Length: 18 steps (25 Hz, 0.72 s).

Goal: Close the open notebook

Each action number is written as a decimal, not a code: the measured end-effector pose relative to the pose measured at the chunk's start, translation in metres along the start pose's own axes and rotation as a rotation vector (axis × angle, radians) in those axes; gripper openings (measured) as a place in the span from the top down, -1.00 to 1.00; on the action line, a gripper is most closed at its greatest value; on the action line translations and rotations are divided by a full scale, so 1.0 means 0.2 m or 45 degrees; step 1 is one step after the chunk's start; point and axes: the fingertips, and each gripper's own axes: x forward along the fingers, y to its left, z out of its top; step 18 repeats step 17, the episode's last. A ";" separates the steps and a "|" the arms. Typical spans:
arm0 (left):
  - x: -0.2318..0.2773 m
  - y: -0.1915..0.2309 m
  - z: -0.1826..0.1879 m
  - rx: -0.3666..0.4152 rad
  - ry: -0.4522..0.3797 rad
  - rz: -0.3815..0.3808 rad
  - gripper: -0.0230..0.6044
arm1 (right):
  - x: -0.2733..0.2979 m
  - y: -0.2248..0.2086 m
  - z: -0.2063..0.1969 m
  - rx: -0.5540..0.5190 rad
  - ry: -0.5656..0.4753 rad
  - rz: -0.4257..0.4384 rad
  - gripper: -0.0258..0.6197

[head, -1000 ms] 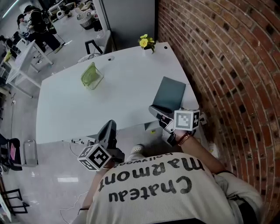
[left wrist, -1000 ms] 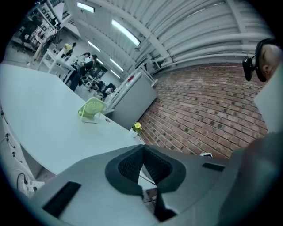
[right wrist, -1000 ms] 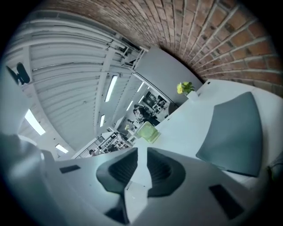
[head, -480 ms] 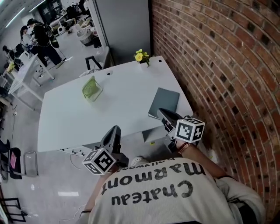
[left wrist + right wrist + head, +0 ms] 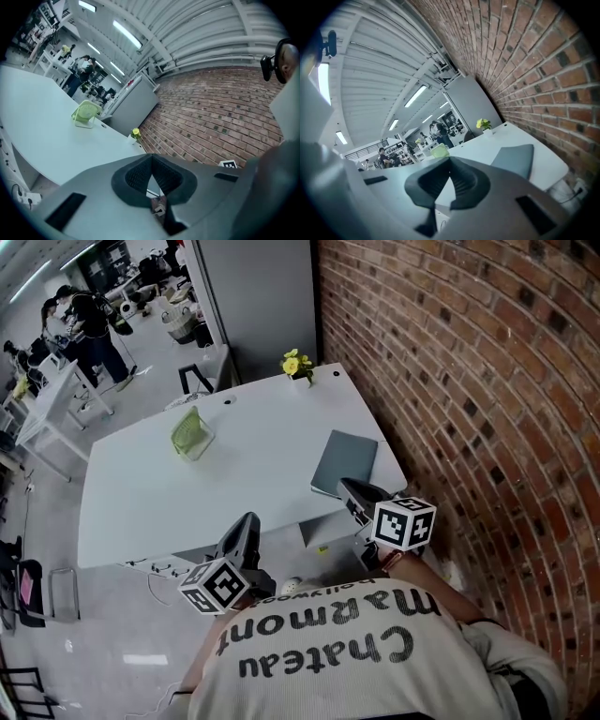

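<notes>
The notebook (image 5: 344,463) lies on the table (image 5: 234,484) near its right edge, beside the brick wall (image 5: 469,381). The desk fan (image 5: 190,434) stands well left of it, the flower pot (image 5: 297,365) at the far edge.

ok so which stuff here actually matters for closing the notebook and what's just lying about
Job in hand: notebook, already lying closed near the right edge of the table; left claw and right claw, both shut, empty and held short of the table.

Just lying about: green fan; yellow flowers at the far edge.
</notes>
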 end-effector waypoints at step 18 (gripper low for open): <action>0.05 0.01 -0.07 -0.017 0.037 0.017 0.93 | -0.01 -0.10 -0.05 0.037 0.013 -0.035 0.91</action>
